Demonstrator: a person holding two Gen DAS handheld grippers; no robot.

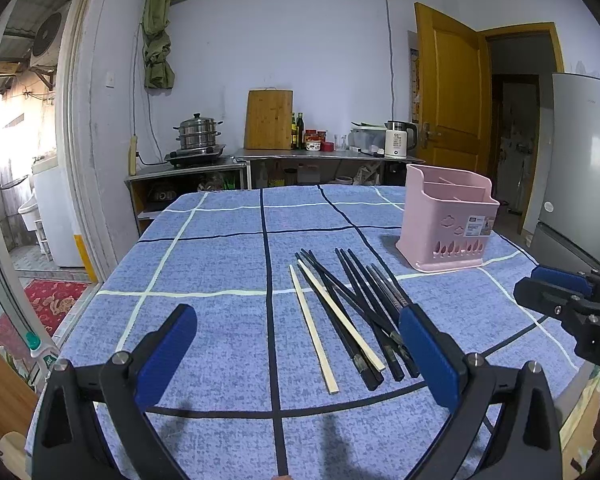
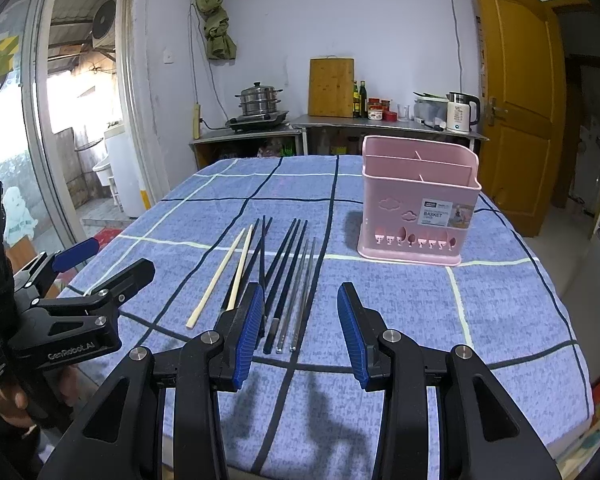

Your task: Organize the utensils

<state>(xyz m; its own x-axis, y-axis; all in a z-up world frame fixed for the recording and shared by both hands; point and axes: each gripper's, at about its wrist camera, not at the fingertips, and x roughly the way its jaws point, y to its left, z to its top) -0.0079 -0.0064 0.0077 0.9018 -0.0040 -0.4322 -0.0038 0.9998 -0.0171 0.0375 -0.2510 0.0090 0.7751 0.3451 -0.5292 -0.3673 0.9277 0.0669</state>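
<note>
you are holding the left gripper (image 1: 298, 344) low over the near edge of the surface (image 1: 204, 264), its blue ribbed fingers (image 1: 168, 354) standing wide apart and gripping nothing. the chopsticks (image 1: 352, 316) are lying flat on the cloth, spreading like a fan ahead of the gripper; their near ends are sitting between the fingers toward the right one, which is overlapping the outermost dark sticks in this view, though contact cannot be confirmed.

you are holding the right gripper (image 2: 298, 332) beside it, fingers (image 2: 354, 336) parted to a moderate gap and likewise empty. from this view the chopsticks (image 2: 276, 276) are lying just ahead and left of centre: two slim metal ones are ending inside the gap, the dark ones are running behind the left finger, and two pale wooden ones are lying further left.

the pink utensil basket (image 2: 418, 208) is standing upright well beyond the sticks to the right, moulded plastic with inner dividers, cloud cut-outs and a paper label. the surface is wearing a blue textured cloth with dark and pale grid lines.
</note>
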